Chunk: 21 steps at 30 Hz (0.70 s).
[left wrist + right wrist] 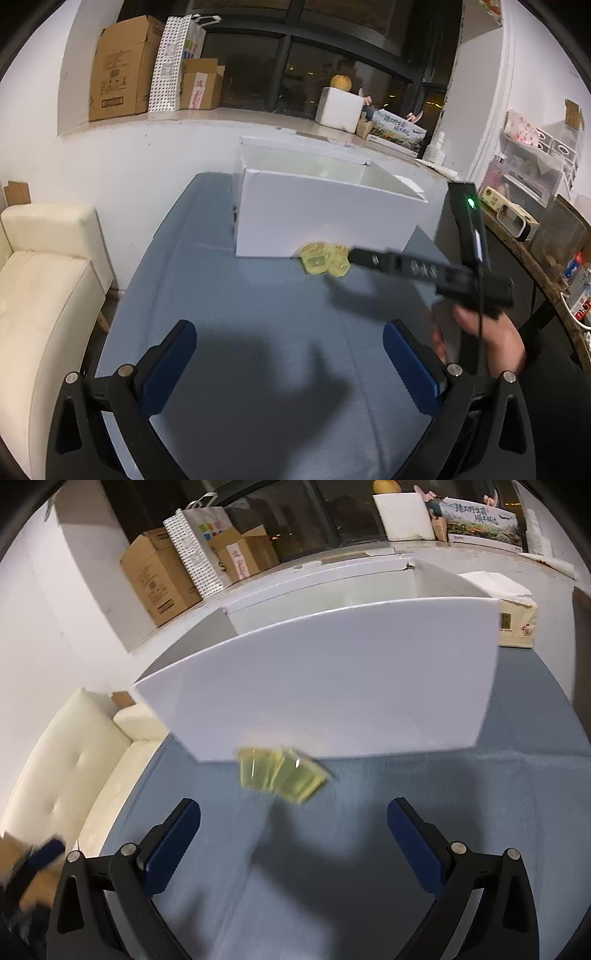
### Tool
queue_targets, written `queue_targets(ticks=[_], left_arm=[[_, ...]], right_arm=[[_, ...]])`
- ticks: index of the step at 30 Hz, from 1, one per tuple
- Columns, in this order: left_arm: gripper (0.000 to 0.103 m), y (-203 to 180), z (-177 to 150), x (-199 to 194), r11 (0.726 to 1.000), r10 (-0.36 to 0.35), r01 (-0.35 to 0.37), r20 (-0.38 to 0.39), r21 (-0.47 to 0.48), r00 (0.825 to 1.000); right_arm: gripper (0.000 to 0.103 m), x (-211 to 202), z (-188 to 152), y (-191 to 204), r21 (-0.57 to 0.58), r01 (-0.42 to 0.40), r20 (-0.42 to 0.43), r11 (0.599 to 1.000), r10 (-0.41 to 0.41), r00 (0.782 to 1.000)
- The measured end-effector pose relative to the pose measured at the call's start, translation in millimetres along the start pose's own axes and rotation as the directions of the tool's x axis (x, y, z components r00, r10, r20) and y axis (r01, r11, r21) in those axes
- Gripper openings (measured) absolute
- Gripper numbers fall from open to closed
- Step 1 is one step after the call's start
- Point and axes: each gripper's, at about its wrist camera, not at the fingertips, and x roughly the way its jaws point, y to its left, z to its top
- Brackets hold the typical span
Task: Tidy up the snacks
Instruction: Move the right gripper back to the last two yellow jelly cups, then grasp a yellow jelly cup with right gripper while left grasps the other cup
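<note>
The blue cloth-covered worktop (258, 332) fills most of the room's middle. At its far end stands a large open white cardboard box (325, 218), probably parked there as the place the snacks go. Right against the foot of its near wall, touching or just short of it, lies a small pack of translucent yellow jelly cups (325, 260), the only snack I can see out on the cloth. The pack lies flat, and its long axis runs roughly along the box wall; in the right wrist view it is blurred (282, 775).

The right tool (293, 834) has its fingers spread wide, empty, aimed at the pack from the near side, likely lining up to pinch it across the short width. The left tool (290, 354) is likewise wide and empty, held back over bare cloth.
</note>
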Motion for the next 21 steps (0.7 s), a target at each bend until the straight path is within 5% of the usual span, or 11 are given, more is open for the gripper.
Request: queue_targets(ticks=[4,6,7,8,10,12,21], left_arm=[[0.103,5,-4,-1,1.000,0.010,-0.010,-0.002,-0.014,1.000],[0.103,7,-4,0,1.000,0.010,-0.010,-0.003,-0.015,1.000],[0.103,7,-4,0,1.000,0.011,-0.011,-0.005,-0.012,1.000],[0.103,7,-2,1,1.000,0.013,-0.013,-0.003,-0.009,1.000],[0.103,7,-1,1,1.000,0.012,-0.012,0.001,-0.007,1.000],[0.103,7,-1,4,1.000,0.010,-0.010,-0.005,-0.006,1.000],[0.103,2,3,20,1.000,0.015,-0.015,-0.028,0.007,1.000]], right_arm=[[0.101,16,9,-2,0.040,0.030,0.001,0.999,-0.030,1.000],[0.087,27,10,-3,0.045,0.059,-0.031,0.997,-0.058,0.998],[0.068,32,10,-3,0.040,0.079,-0.049,0.996,-0.077,0.996],[0.061,37,9,-3,0.039,0.084,-0.060,0.996,-0.082,0.995],[0.061,39,7,-2,0.030,0.083,-0.048,0.996,-0.082,0.995],[0.051,41,6,0,0.010,0.068,-0.051,0.998,-0.067,0.996],[0.049,20,0,0,-0.008,0.034,-0.003,0.999,-0.034,0.999]])
